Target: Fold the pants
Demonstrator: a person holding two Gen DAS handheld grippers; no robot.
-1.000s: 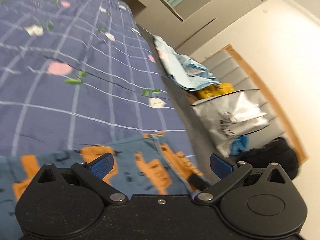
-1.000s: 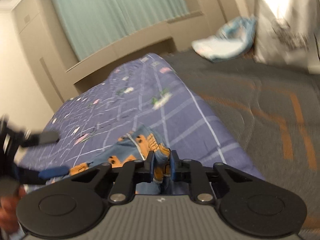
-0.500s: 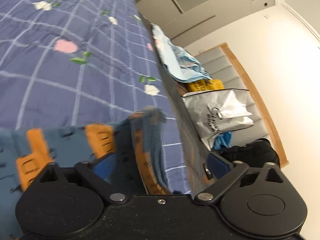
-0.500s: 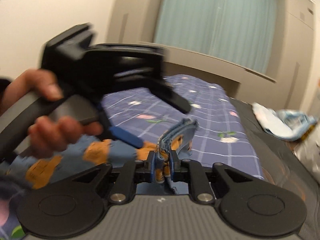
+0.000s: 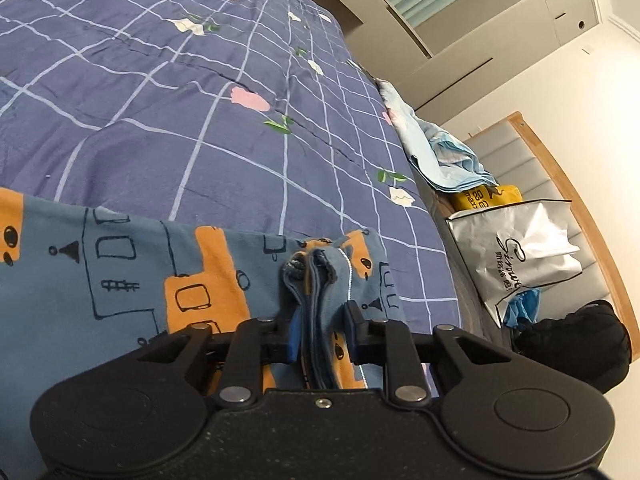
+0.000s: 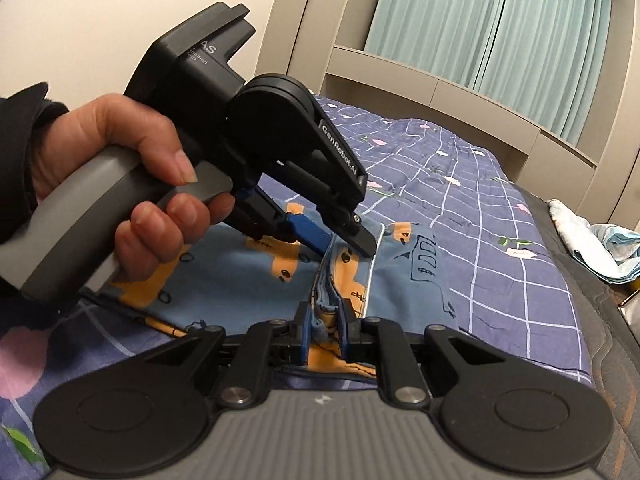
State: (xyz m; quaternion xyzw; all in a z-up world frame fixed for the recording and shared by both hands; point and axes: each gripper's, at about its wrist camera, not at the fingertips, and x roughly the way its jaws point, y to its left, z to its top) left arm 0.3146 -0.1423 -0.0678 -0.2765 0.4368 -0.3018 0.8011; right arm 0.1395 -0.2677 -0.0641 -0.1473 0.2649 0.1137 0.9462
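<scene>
Pants [image 5: 132,276], blue with orange print, lie across the checked quilt [image 5: 168,92] on the bed, one bunched fold raised between your two tools. Your left gripper [image 5: 322,336] has just been closing, and its blue pads now pinch that stacked fold of cloth. Your right gripper [image 6: 325,330] is nearly pressed together, clamping the same ridge of fabric from the other end. Your left hand [image 6: 132,184] wraps the grey handle. Beside the bed, a silver bag [image 5: 516,252] stands with something blue showing at its lower edge; its contents are hidden.
</scene>
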